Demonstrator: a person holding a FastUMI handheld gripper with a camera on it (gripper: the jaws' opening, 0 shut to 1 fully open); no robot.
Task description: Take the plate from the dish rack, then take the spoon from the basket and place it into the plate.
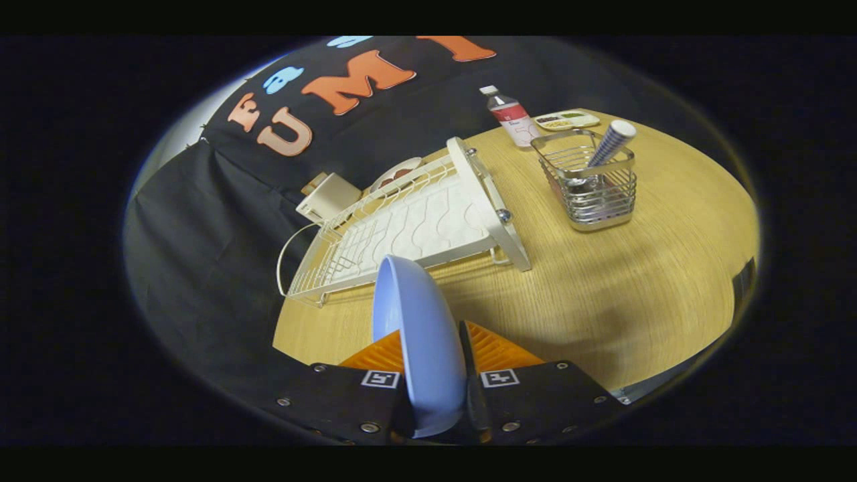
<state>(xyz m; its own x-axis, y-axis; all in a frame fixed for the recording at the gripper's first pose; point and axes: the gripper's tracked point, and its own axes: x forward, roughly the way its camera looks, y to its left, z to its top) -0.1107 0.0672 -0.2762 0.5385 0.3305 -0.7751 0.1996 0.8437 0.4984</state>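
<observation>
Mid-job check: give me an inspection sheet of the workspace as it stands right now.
Surface: wooden table, dry and flat as far as visible.
Job's things: blue plate out of the white dish rack, held edge-on between the fingers; spoon standing in the wire basket, beyond the rack.
Clutter: bottle and a small tray behind the basket; another dish at the rack's far side; a white box beside it.
Grippers: tongs shut on the plate, both fingers pressing its faces.
Cables: nothing seen.
Surroundings: black cloth booth wall behind the table.
</observation>
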